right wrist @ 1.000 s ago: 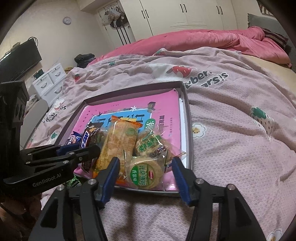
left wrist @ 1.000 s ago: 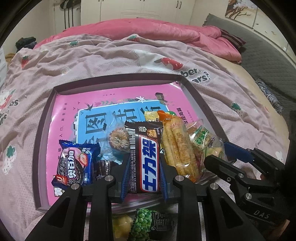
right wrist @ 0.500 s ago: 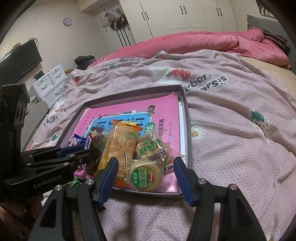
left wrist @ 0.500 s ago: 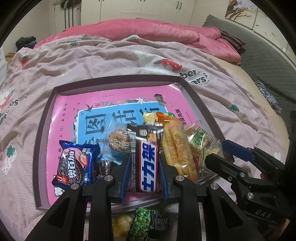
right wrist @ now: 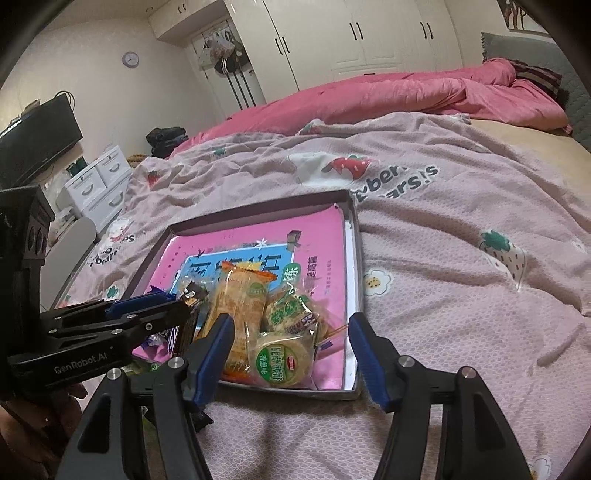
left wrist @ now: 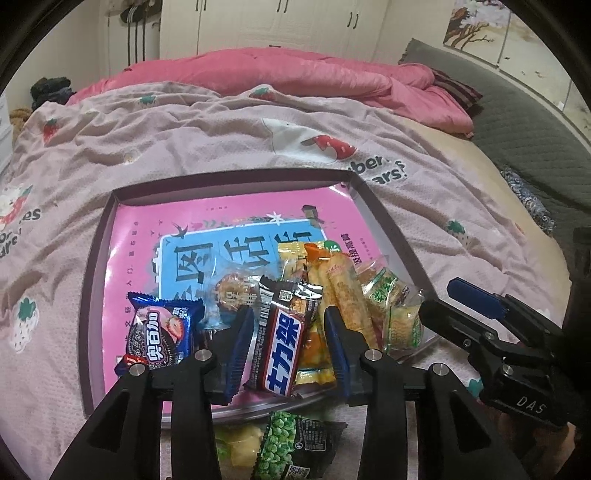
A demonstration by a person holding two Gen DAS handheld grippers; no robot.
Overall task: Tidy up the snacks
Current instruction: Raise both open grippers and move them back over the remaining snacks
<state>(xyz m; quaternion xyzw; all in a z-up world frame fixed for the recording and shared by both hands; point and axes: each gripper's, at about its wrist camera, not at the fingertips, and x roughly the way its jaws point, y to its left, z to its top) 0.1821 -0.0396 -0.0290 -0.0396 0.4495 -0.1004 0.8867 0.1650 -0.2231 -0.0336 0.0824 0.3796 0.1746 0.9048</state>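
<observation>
Bedroom with a bed [right wrist: 461, 229] under a strawberry-print cover, a pink duvet [right wrist: 369, 99] behind, white wardrobes [right wrist: 369, 33], a wall clock [right wrist: 130, 59] and white drawers [right wrist: 96, 184].

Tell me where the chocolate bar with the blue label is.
In the left wrist view, the chocolate bar lies in the tray between the opening left gripper pads, with the strawberry cookie pack to its left.

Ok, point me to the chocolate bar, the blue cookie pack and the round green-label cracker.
chocolate bar [left wrist: 280, 341], left wrist view, blue label
blue cookie pack [left wrist: 160, 338], left wrist view, front of wrapper
round cracker [right wrist: 282, 360], right wrist view, green label
</observation>
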